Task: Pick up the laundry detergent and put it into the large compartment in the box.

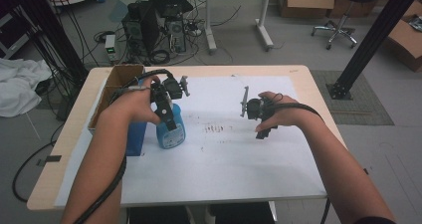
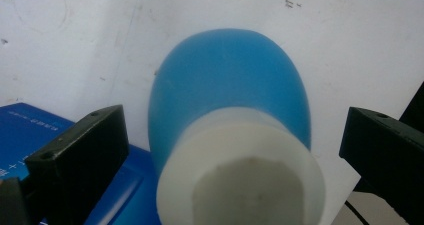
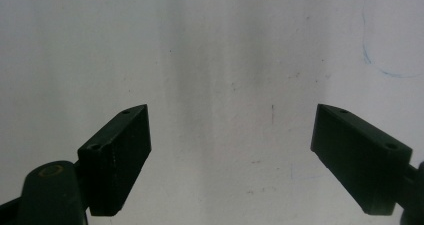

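Observation:
A blue bottle (image 1: 171,130) with a white neck stands upright on the white sheet (image 1: 224,159), left of centre. My left gripper (image 1: 168,115) hangs over it from above, open. In the left gripper view the bottle (image 2: 230,80) rises between the two black jaws with a gap on either side, and its white neck (image 2: 240,155) is close to the camera. My right gripper (image 1: 263,127) is held over the sheet to the right of centre, open. Bare white sheet (image 3: 225,60) lies between the jaws of my right gripper (image 3: 245,160).
A dark blue box (image 1: 135,139) lies just left of the bottle, also seen as the blue box (image 2: 30,125) by the left jaw. An open cardboard box (image 1: 117,82) sits at the table's back left corner. Computers, cables and a stool stand on the floor beyond.

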Demonstrator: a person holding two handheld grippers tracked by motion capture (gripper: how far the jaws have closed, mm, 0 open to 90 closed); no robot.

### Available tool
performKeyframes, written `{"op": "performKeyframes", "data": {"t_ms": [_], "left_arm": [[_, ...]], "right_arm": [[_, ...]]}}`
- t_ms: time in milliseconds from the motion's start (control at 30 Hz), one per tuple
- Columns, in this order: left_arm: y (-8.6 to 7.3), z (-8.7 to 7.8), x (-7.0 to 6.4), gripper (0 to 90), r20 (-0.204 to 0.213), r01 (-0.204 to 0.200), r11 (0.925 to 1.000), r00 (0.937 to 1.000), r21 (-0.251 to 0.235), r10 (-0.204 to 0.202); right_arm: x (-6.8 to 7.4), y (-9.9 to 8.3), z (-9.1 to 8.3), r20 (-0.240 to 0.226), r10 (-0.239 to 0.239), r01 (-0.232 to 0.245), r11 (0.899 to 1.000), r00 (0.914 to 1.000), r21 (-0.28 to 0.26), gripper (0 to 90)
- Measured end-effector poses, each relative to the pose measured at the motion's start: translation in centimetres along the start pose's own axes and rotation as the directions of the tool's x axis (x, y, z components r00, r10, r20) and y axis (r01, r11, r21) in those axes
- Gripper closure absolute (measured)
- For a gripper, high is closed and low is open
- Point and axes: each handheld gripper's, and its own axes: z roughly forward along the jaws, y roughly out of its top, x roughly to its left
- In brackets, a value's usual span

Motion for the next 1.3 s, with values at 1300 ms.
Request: {"op": "performKeyframes", "data": {"t_ms": [1300], "left_arm": [[0.1,1.0,-0.2,24.1,-0.032,0.003,1.0000,0.9995,-0.006,-0.003]], "right_arm": [[-0.1,0.3,0.4,-0.001,0.000,0.000,1.000,1.0000,0.000,16.6]]}}
